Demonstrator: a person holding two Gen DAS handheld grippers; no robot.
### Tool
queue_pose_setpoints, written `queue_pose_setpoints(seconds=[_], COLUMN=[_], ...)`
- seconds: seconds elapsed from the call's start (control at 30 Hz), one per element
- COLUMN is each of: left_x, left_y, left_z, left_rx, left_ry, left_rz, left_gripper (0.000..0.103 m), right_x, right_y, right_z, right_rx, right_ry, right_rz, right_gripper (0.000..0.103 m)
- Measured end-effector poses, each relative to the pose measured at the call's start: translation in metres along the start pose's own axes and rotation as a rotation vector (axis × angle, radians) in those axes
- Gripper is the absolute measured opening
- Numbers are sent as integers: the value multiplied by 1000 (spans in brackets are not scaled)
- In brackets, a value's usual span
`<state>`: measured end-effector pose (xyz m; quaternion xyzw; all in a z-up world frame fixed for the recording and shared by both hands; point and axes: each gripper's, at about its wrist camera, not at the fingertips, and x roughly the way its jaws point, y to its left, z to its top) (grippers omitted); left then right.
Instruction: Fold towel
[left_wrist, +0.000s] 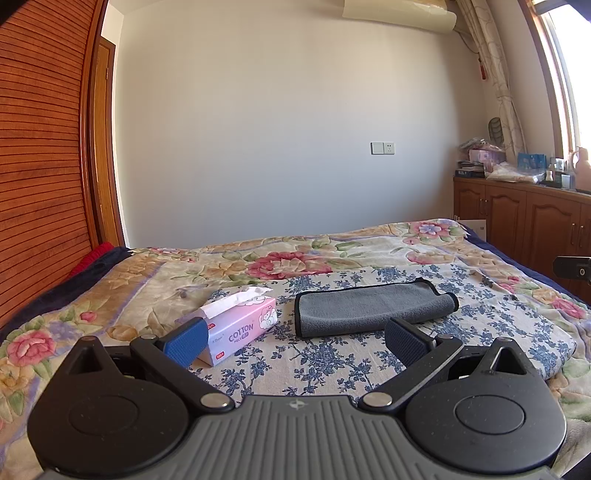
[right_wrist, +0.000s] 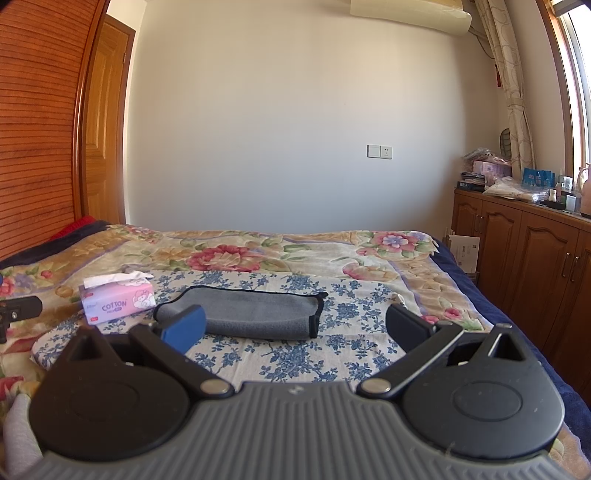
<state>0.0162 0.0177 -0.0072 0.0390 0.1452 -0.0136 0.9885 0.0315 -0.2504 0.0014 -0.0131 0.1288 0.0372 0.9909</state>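
Note:
A grey towel with black edging (left_wrist: 373, 308) lies folded on a blue-flowered cloth (left_wrist: 332, 362) on the bed; it also shows in the right wrist view (right_wrist: 255, 312). My left gripper (left_wrist: 295, 341) is open and empty, held above the cloth, just short of the towel's near edge. My right gripper (right_wrist: 295, 326) is open and empty, also short of the towel, its left finger (right_wrist: 184, 328) in front of the towel's left end. Part of the other gripper shows at each view's edge.
A pink tissue box (left_wrist: 240, 325) stands left of the towel, also in the right wrist view (right_wrist: 118, 299). The bed has a floral blanket (right_wrist: 258, 254). A wooden cabinet (right_wrist: 535, 258) with clutter stands at the right, a slatted headboard (left_wrist: 37, 184) at the left.

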Motion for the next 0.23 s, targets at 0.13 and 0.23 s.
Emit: queue_pose_setpoints(seconds=[0.13, 0.23], left_x=[0, 0], left_y=[0, 0], left_z=[0, 0], left_rx=[0, 1], left_ry=[0, 1], left_rz=[0, 0], left_gripper=[103, 103], right_x=[0, 0], right_y=[0, 1], right_z=[0, 0], right_rx=[0, 0], right_ry=[-1, 0], right_rz=[0, 0], right_gripper=[103, 103])
